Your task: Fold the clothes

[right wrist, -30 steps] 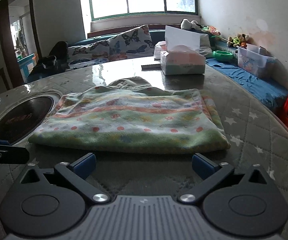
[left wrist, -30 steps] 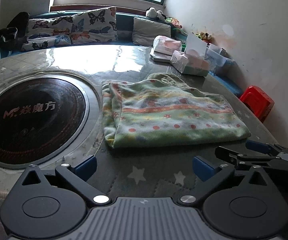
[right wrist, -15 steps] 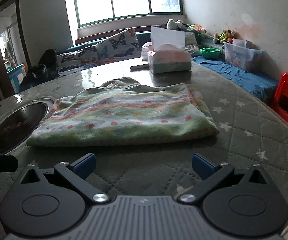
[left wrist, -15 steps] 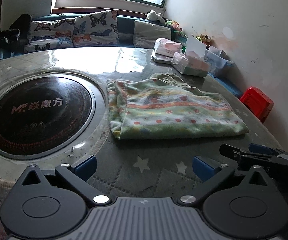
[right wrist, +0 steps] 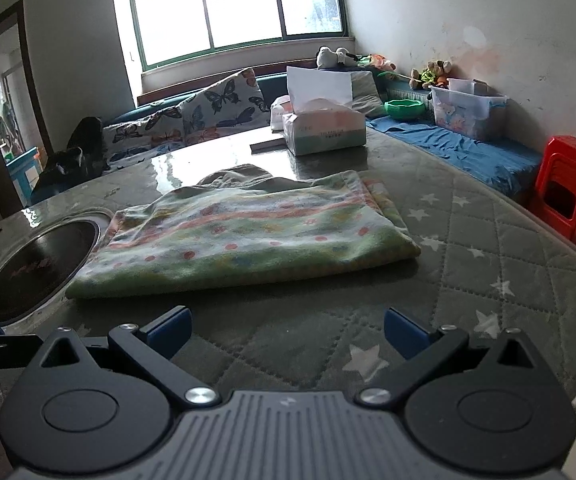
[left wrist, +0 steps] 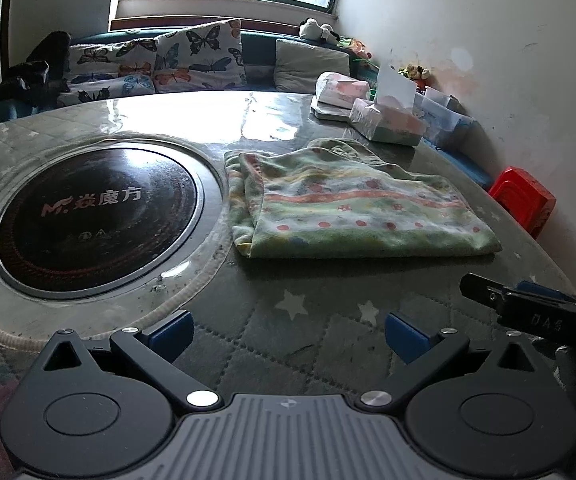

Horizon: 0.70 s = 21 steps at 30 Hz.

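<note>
Far left on the table (left wrist: 328, 332), the round black cooktop (left wrist: 95, 208) sits sunk into the surface, its rim just beside the cloth's left edge. The left gripper (left wrist: 288, 330) hangs low over the quilted cover at the near edge, jaws spread wide, blue pads (left wrist: 169, 330) holding nothing. Straight ahead of it lies the folded cloth (left wrist: 352, 208), green with orange stripes and dots, flat on the table and well apart from both tools. A bit of olive fabric (left wrist: 336, 146) pokes out from behind its far edge. Nothing sits between the pads and the cloth, just bare starred quilting. Moving right, the right gripper (right wrist: 285, 330) is spread open too, empty, facing the cloth's (right wrist: 247, 236) long near edge; its black tip (left wrist: 528, 308) juts in at the right of the left camera's picture. Beyond the cloth stands a tissue box (right wrist: 324, 128) with a second pack (left wrist: 342, 88) behind it. Against the far wall, butterfly cushions (left wrist: 195, 56); to the right a clear plastic bin (right wrist: 466, 108), a green bowl (right wrist: 404, 108) and a red stool (right wrist: 572, 188).
</note>
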### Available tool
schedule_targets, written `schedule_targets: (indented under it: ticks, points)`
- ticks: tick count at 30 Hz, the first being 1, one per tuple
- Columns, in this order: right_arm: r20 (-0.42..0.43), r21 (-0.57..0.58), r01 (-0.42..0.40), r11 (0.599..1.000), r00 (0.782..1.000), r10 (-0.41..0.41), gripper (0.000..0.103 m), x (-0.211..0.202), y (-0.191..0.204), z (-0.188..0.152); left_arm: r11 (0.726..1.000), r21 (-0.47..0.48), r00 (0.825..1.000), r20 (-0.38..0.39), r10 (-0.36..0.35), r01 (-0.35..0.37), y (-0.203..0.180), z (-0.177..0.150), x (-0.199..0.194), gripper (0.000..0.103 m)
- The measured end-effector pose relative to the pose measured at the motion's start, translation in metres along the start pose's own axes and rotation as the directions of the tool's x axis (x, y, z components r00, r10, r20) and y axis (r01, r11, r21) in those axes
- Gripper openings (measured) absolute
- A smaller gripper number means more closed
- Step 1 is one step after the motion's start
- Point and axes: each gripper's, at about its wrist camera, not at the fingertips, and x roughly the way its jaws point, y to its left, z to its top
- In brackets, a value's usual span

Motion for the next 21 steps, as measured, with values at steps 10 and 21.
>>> schedule_targets:
  ticks: [10,21]
  points:
    - [0.006,-0.01,-0.004,1.0,1.0,0.004,0.103,-0.008,0.004,-0.005,1.0,-0.007,1.0,-0.008,0.011,-0.011,-0.001,-0.009,-0.006,0.103]
    - [0.012,-0.01,-0.012,1.0,1.0,0.012,0.103,-0.013,0.004,-0.009,1.0,0.001,1.0,-0.011,0.008,-0.008,-0.006,-0.015,-0.008,0.103]
